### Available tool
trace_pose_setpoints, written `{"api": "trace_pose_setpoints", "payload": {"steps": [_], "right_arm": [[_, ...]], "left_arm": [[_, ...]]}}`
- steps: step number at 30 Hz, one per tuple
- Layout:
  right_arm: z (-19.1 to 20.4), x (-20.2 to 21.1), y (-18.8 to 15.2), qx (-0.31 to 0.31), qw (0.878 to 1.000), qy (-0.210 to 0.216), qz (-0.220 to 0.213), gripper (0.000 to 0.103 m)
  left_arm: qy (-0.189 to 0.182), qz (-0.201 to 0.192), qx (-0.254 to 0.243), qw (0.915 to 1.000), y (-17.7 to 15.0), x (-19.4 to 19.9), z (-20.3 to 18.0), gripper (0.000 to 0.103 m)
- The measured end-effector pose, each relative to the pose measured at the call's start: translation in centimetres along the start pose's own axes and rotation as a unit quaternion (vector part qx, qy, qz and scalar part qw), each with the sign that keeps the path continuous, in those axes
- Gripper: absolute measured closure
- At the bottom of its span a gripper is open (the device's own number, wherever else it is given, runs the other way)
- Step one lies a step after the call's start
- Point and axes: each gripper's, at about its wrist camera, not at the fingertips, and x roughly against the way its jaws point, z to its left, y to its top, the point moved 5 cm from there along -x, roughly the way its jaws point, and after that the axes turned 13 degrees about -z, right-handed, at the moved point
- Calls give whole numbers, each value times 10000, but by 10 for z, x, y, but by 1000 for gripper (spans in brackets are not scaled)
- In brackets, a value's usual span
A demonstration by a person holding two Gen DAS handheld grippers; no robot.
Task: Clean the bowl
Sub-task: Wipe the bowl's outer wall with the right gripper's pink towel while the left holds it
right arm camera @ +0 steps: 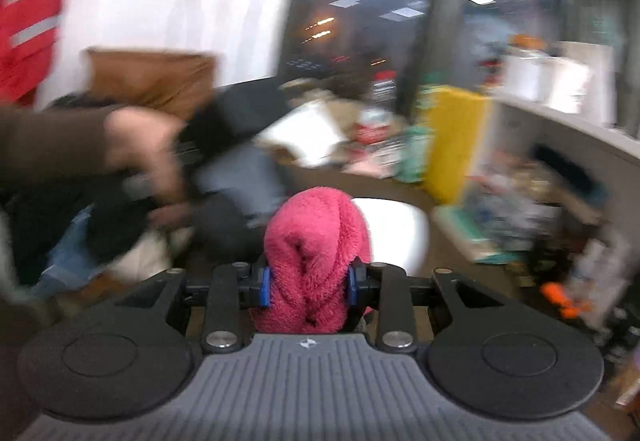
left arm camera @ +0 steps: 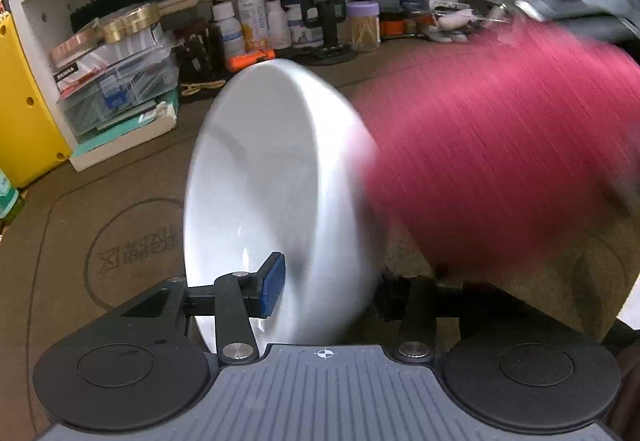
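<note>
A white bowl (left arm camera: 280,177) stands tipped up on its edge, its hollow facing left in the left wrist view. My left gripper (left arm camera: 328,289) is shut on its lower rim. The blue pad of one of its fingers (left arm camera: 274,287) lies inside the bowl, and the other finger is hidden behind the wall. A pink towel (left arm camera: 492,161), blurred, presses against the bowl's outer side from the right. In the right wrist view my right gripper (right arm camera: 308,287) is shut on the bunched pink towel (right arm camera: 316,241), with the bowl (right arm camera: 400,229) just beyond it.
A brown mat (left arm camera: 120,233) with a printed circle covers the table. At the back are several bottles (left arm camera: 256,21), a phone stand (left arm camera: 324,1), stacked clear boxes (left arm camera: 116,81) and a yellow part (left arm camera: 24,113). A person's hand (right arm camera: 140,149) and sleeve show at the left in the right wrist view.
</note>
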Motion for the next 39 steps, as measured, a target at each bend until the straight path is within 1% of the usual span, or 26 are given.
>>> {"api": "trace_pose_setpoints", "payload": {"steps": [1,2,4,7,9,10,11,14,16,18,21,23,24,25,26,27,28,29,30,31,32,33,34,36,38,39], "right_arm": [[1,-1,1,94,9999,-6,36,70],[-6,-1,3,-11,10000,-87,23,70],[-33,3,6,-334,9988,-345,-133,69],[-76,5,5,-575,9904,-1230,-272,69],[-98,-1,-6,-563,9843,-1670,-114,69],[-105,-6,-12,-563,9819,-1806,-9,69],[-111,-13,-18,-592,9808,-1857,63,69],[-114,-29,-26,-587,9842,-1668,55,69],[-108,-39,-26,-411,9891,-1413,8,69],[-98,-38,-21,-189,9930,-1169,-18,69],[-81,-34,-15,87,9966,-824,25,68],[-70,-34,-10,224,9977,-645,54,68],[-64,-37,-8,246,9983,-517,52,68],[-57,-40,-7,278,9988,-409,72,68],[-54,-40,-6,279,9989,-379,75,69],[-50,-42,-6,242,9991,-358,52,69],[-46,-44,-6,204,9992,-338,29,69],[-46,-45,-6,172,9993,-338,45,69],[-46,-46,-8,158,9992,-363,54,69],[-47,-45,-10,128,9990,-422,80,69],[-49,-44,-12,98,9987,-483,108,69],[-52,-42,-15,29,9982,-581,120,69],[-55,-40,-18,-41,9976,-680,132,69],[-66,-29,-22,-386,9953,-892,11,69],[-77,-21,-28,-529,9914,-1200,2,69],[-86,-16,-32,-630,9874,-1453,32,69]], "left_arm": [[-3,-9,-2,10000,0,0,0,58],[-7,-20,6,10000,-1,0,-1,58],[3,-64,30,10000,-2,2,1,59],[6,-102,83,9999,-2,3,4,60],[-62,-56,84,9999,-2,1,3,59],[-76,-60,43,9999,-1,0,1,59],[-81,-45,18,10000,-1,-1,0,59],[-129,-21,33,9999,-1,-1,2,59],[-133,21,50,9999,-3,2,4,59],[-126,77,127,9998,-5,5,8,57],[-124,153,490,9986,-7,10,17,57],[-218,12,855,9961,-2,16,22,56],[-246,-93,1015,9945,3,19,24,48],[-262,-207,1159,9927,8,22,26,33],[-238,-326,1280,9910,14,25,29,27],[-200,-364,1315,9905,17,25,31,22],[-97,-308,1233,9918,19,23,31,17],[34,-230,1146,9931,19,19,31,16],[111,-182,1129,9934,18,17,30,22],[263,-134,1119,9933,16,15,30,42],[446,-111,1047,9934,14,14,30,59],[623,-103,951,9935,12,14,30,69],[730,-129,834,9938,11,14,27,70],[884,-135,501,9947,11,11,18,72],[1001,-167,196,9946,16,6,10,74],[996,-208,148,9947,20,2,11,74]]}}
